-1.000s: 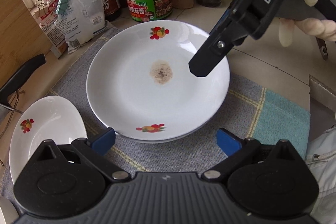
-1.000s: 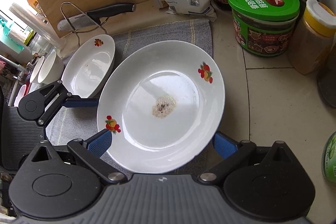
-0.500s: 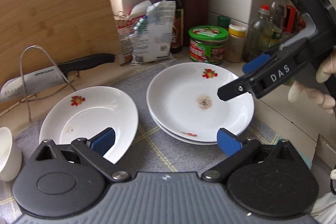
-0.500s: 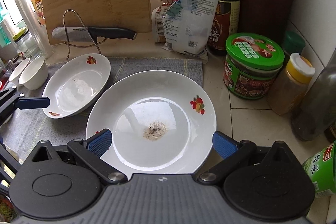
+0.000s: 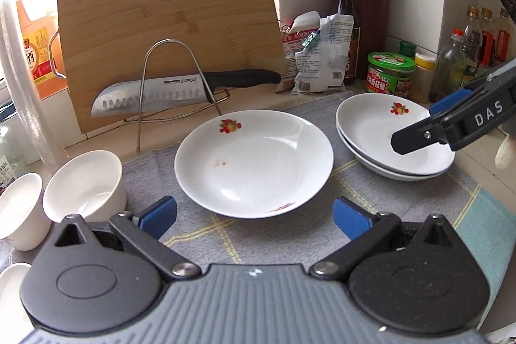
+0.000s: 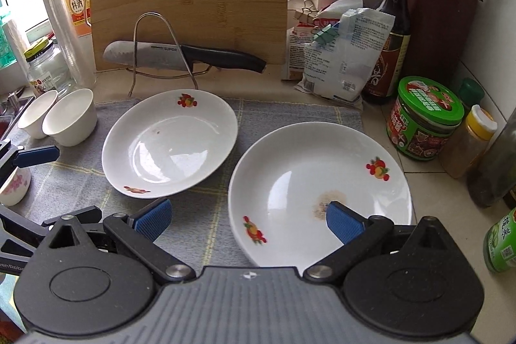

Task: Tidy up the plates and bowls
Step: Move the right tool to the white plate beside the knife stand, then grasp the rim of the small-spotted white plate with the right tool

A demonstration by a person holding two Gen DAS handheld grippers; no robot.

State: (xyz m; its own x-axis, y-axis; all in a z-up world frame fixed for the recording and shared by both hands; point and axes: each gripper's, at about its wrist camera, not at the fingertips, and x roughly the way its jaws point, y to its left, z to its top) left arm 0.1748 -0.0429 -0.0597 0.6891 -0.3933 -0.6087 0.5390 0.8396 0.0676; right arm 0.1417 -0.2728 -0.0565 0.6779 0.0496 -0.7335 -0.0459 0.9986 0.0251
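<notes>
A single white plate with fruit prints lies on the grey cloth, just ahead of my open, empty left gripper. It also shows in the right wrist view. A stack of two such plates lies at the right; the top one has a brown stain. My right gripper is open and empty above the near rim of that stack. White bowls stand at the left, and in the right wrist view.
A knife rests in a wire rack before a bamboo cutting board. A snack bag, sauce bottle, green-lidded jar, spice jar and knife block crowd the back right. A flowered cup is at left.
Both grippers have pulled back and up from the stacked plates. The left view has swung left, now centred on the single plate, with the bowls in view.
</notes>
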